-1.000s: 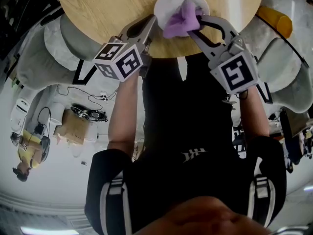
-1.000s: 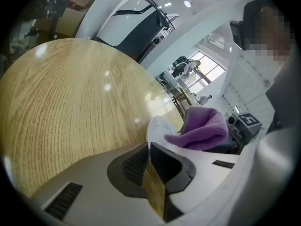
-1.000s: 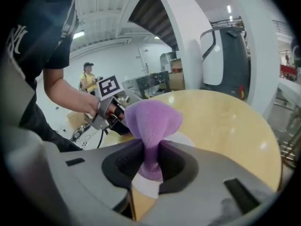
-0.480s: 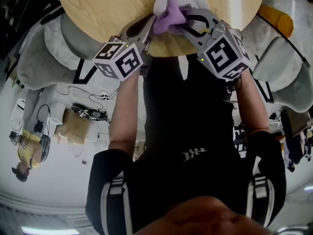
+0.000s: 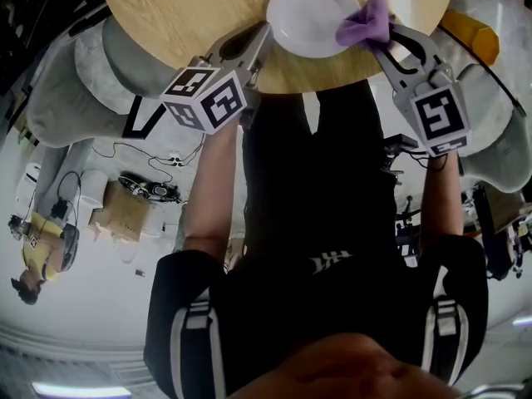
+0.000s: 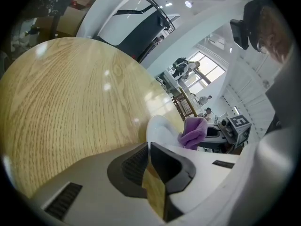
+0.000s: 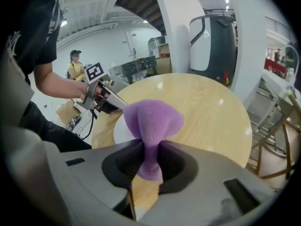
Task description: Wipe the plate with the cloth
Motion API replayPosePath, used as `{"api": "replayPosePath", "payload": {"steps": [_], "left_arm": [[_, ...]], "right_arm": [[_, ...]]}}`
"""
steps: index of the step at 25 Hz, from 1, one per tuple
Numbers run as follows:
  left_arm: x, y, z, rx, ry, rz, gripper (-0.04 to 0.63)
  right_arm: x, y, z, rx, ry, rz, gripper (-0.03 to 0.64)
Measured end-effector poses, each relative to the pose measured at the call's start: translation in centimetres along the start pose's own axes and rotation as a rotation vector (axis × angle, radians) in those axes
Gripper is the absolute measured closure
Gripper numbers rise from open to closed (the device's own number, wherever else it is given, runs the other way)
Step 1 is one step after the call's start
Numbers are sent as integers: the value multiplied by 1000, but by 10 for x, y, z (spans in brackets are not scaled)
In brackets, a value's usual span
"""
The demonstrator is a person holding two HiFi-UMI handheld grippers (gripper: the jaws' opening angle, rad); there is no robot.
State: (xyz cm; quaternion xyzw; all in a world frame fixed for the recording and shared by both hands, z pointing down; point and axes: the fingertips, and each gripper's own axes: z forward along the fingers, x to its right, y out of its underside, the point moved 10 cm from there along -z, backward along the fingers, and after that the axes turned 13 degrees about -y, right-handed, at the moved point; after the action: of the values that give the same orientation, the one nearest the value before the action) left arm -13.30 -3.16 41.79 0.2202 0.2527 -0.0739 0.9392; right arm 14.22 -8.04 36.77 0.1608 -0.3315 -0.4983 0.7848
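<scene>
A white plate (image 5: 309, 15) sits near the front edge of the round wooden table (image 5: 183, 15). My left gripper (image 5: 265, 33) is at the plate's left rim; in the left gripper view its jaws (image 6: 149, 147) stand closed on the edge of the plate (image 6: 157, 128). My right gripper (image 5: 379, 41) is shut on a bunched purple cloth (image 5: 364, 25), which rests at the plate's right rim. The right gripper view shows the cloth (image 7: 153, 121) pinched between the pads of that gripper (image 7: 149, 150), with the plate (image 7: 121, 130) and the left gripper (image 7: 110, 105) beyond.
Grey chairs ring the table, one at the left (image 5: 66, 81). A yellow object (image 5: 470, 32) lies at the right. On the floor are a cardboard box (image 5: 125, 214) and cables. A person in yellow (image 5: 33, 256) stands far left. A wooden chair (image 7: 277, 145) stands beside the table.
The right gripper carried the cloth to the left over the plate, then swept it right to the plate's right rim, baring the plate's middle. The left gripper and plate stayed put.
</scene>
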Motion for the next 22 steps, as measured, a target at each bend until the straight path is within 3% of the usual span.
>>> {"api": "replayPosePath", "payload": {"steps": [2,7,11,15,22], "left_arm": [[0,1,-1,1,0,2,571],[2,1,-1,7,-7,-4,571],[2,0,-1,12,-8,-7,577],[0,0,-2,17,-14,0,572],[1,-1,-1,10,-7,6,572]], "right_arm": [[-12,-11,0,5,-26,-36,532],[-57,-45,58,63,-213,-80,532],[-65,-52,88,62,-262,-101,532],[-51,-39,80,39,-241,-73,532],[-18,-1,26,-12,-117,-21,532]]}}
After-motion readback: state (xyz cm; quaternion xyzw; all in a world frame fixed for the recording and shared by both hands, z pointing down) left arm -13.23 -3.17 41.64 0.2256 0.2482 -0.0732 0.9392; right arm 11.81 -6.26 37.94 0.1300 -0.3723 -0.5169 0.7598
